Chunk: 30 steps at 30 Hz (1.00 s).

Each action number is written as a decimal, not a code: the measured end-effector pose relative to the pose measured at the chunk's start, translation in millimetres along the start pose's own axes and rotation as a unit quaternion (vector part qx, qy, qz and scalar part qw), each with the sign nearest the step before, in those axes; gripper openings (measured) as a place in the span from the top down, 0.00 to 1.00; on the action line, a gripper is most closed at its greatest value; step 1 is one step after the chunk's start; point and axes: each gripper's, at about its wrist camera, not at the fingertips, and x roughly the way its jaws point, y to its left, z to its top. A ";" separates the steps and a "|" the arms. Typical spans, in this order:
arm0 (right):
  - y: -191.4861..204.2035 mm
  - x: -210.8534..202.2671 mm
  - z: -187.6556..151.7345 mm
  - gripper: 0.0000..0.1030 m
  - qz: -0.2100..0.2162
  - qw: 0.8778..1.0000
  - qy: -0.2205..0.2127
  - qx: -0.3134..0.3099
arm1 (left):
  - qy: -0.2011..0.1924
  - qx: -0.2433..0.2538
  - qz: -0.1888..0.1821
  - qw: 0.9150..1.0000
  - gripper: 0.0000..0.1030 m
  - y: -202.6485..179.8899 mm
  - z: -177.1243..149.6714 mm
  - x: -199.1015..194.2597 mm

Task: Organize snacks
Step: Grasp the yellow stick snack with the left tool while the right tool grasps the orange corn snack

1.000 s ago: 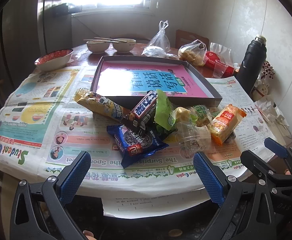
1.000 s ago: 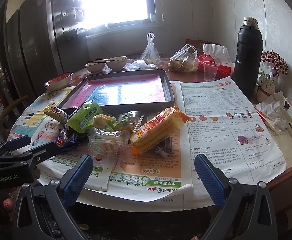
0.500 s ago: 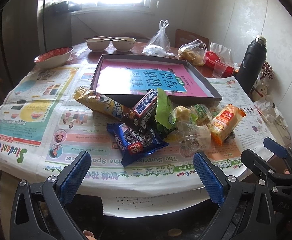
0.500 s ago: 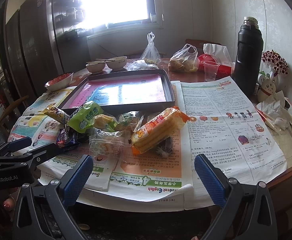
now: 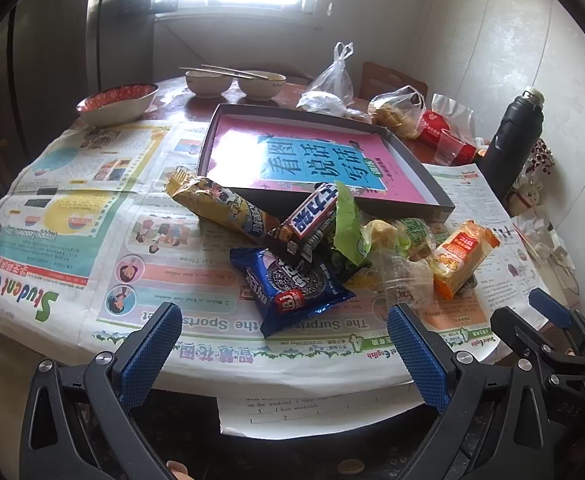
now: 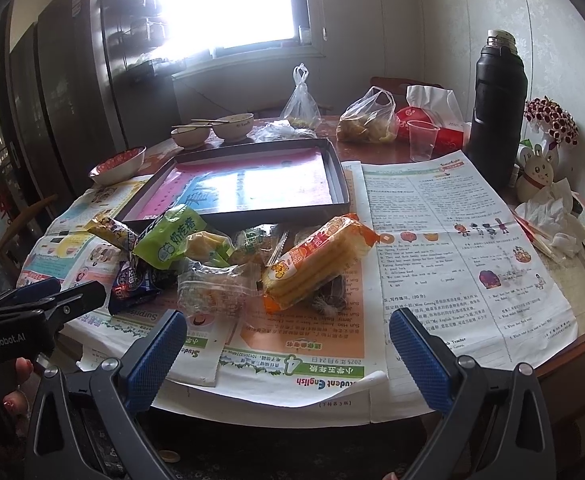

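A heap of snacks lies on newspaper in front of a shallow dark tray (image 5: 432, 184) with a pink sheet inside. The heap holds a blue cookie pack (image 5: 292, 288), a brown chocolate bar (image 5: 308, 220), a yellow wafer bar (image 5: 216, 204), a green packet (image 6: 172, 236), a clear bag (image 6: 216, 288) and an orange cracker pack (image 6: 316, 264). My left gripper (image 5: 284, 356) hangs open at the table's near edge, short of the blue pack. Open too, my right gripper (image 6: 284, 356) sits just before the orange pack. Neither holds anything.
Behind the tray stand two bowls with chopsticks (image 5: 232, 80), a red-patterned bowl (image 5: 116, 100), plastic bags (image 6: 368, 120), a clear cup (image 6: 422, 140) and a black flask (image 6: 496, 112). Crumpled tissues (image 6: 552, 220) lie at the right edge. Newspaper (image 6: 452, 240) covers the round table.
The left wrist view has crept slightly forward toward the snack heap. The right wrist view is nearly unchanged. Both grippers stay open.
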 end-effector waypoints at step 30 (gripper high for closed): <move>-59.1 56.0 29.0 0.01 0.041 0.993 0.050 0.102 | 0.009 -0.044 -0.012 0.999 0.01 39.1 25.8 27.3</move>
